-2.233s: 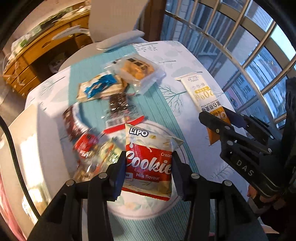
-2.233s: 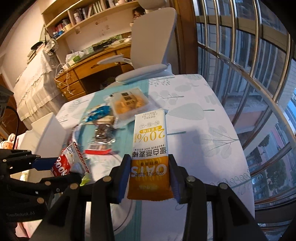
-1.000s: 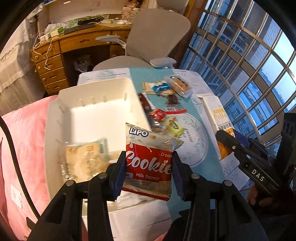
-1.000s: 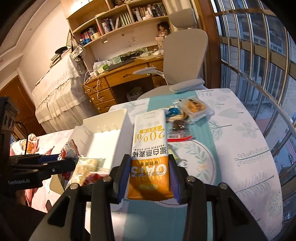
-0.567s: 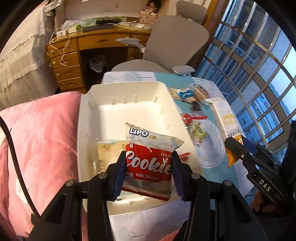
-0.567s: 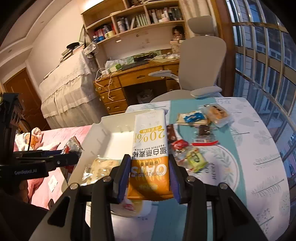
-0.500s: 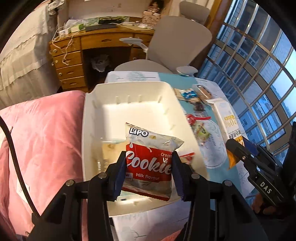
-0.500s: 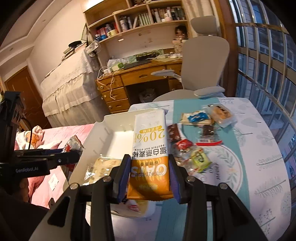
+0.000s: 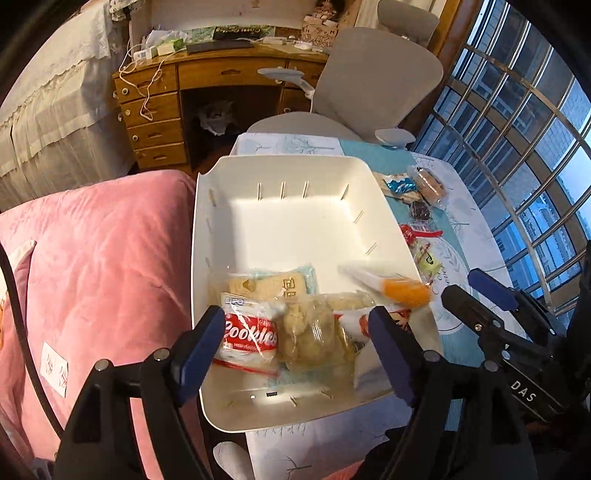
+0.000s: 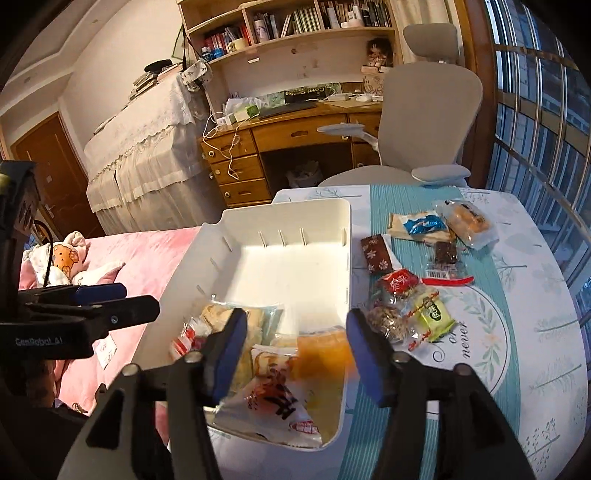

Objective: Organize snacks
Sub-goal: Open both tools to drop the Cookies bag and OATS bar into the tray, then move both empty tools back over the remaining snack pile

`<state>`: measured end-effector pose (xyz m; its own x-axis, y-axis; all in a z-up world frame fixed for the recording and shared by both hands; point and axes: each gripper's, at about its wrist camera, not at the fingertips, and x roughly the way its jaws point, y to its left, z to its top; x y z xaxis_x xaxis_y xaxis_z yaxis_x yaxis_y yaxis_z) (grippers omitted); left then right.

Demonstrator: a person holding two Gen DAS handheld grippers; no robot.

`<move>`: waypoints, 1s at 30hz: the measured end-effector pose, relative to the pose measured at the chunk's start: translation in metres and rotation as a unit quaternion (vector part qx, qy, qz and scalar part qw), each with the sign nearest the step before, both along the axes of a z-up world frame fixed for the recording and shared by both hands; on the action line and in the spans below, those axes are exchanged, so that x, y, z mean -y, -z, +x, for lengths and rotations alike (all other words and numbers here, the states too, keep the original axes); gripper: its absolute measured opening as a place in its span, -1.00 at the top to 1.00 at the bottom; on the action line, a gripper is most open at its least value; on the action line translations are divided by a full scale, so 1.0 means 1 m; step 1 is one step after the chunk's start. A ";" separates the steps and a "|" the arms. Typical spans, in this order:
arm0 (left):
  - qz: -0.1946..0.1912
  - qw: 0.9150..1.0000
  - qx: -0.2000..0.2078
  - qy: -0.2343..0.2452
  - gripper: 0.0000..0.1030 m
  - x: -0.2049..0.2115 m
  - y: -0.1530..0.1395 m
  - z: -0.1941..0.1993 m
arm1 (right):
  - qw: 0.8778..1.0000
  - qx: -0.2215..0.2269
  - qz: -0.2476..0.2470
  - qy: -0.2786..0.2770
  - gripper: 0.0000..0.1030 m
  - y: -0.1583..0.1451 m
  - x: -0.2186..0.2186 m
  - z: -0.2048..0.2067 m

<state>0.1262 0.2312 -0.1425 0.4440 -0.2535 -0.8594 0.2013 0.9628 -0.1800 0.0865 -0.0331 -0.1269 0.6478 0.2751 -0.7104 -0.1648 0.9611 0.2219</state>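
Surface: a table (image 10: 535, 332) under a pale leaf-print cloth with a teal runner (image 10: 406, 199) down its middle; at its 9 o'clock edge stands one white bin (image 9: 207, 236), and past that a pink bedspread (image 9: 92, 258). Room: one grey office chair (image 10: 428, 122) at 12 o'clock behind the table, one wooden desk (image 10: 295, 136) with drawers at 11 o'clock, bookshelves (image 10: 295, 22) above it, and barred windows (image 10: 535, 110) along 3 o'clock. The left gripper (image 9: 297, 345) hangs over the bin's near end, jaws opening, pads clear of the one red Cookies pack (image 9: 249, 341) lying in the bin beneath. The right gripper (image 10: 293, 347) likewise, jaws opening, with one orange oat bar (image 10: 321, 354), blurred, loose between them over the bin's near right corner. The bin's near end holds several more clear and white wrapped snacks; exact count cannot be told. About seven wrapped snacks (image 10: 410, 280) lie on the runner at 1 to 3 o'clock of the bin.
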 end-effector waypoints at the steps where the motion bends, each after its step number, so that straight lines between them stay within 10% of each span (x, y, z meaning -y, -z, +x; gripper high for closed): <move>1: 0.000 1.000 -0.004 -0.001 -0.54 0.000 0.001 0.001 | 1.000 0.000 -0.002 0.001 -0.20 0.000 0.000 0.000; 30: -0.011 0.993 -0.078 0.084 -0.59 0.093 -0.006 0.027 | 0.988 -0.119 -0.053 0.085 -0.36 0.032 0.081 -0.020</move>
<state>0.1533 0.1384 -0.1363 0.2547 -0.3316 -0.9084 0.3276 0.9134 -0.2416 0.0661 -0.1143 -0.1593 0.4887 0.0923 -0.8675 0.0465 0.9902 0.1315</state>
